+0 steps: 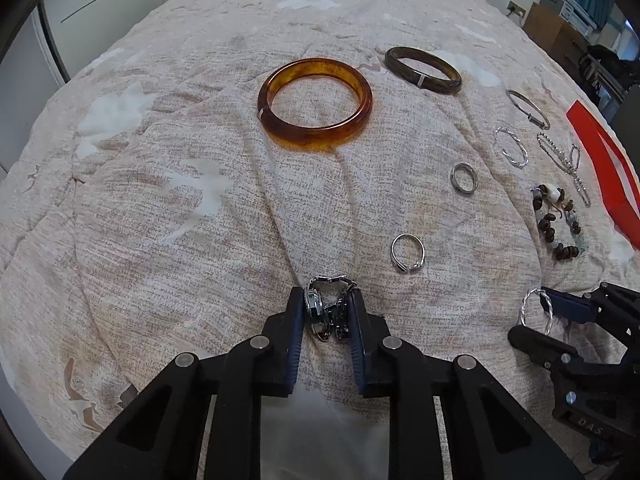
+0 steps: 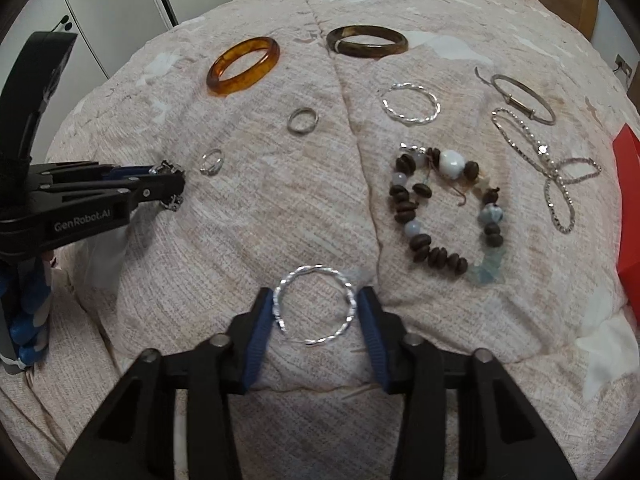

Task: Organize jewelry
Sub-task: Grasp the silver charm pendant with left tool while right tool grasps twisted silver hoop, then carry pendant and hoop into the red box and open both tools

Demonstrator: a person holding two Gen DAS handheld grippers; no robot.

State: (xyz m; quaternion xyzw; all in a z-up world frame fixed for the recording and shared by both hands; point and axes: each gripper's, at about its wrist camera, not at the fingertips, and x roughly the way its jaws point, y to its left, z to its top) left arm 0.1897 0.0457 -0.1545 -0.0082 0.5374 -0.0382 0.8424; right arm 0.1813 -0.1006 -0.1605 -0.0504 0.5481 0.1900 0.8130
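Left gripper [image 1: 327, 312], at the bottom centre of its own view, has its blue pads nearly together on a small dark metal link bracelet [image 1: 330, 304], which is bunched up between them on the beige quilt [image 1: 160, 200]; in the right wrist view the same gripper [image 2: 170, 186] reaches in from the left edge with that bracelet [image 2: 170, 184] at its tip. Right gripper [image 2: 316, 310], at the bottom centre of its view, stands partly open around a twisted silver hoop [image 2: 316, 308] lying flat, each pad just beside or touching the hoop's rim; I cannot tell whether they press it. A red container [image 2: 628, 200] shows only as an edge at the right, its contents hidden. Spread across the quilt above are an amber bangle [image 2: 243, 65], a dark green bangle [image 2: 366, 42], a plain band ring [image 2: 303, 120], a small silver ring [image 2: 211, 162], a second twisted hoop [image 2: 411, 103], a clasp bangle [image 2: 524, 100], a silver chain [image 2: 556, 176] and a beaded bracelet [image 2: 448, 208].
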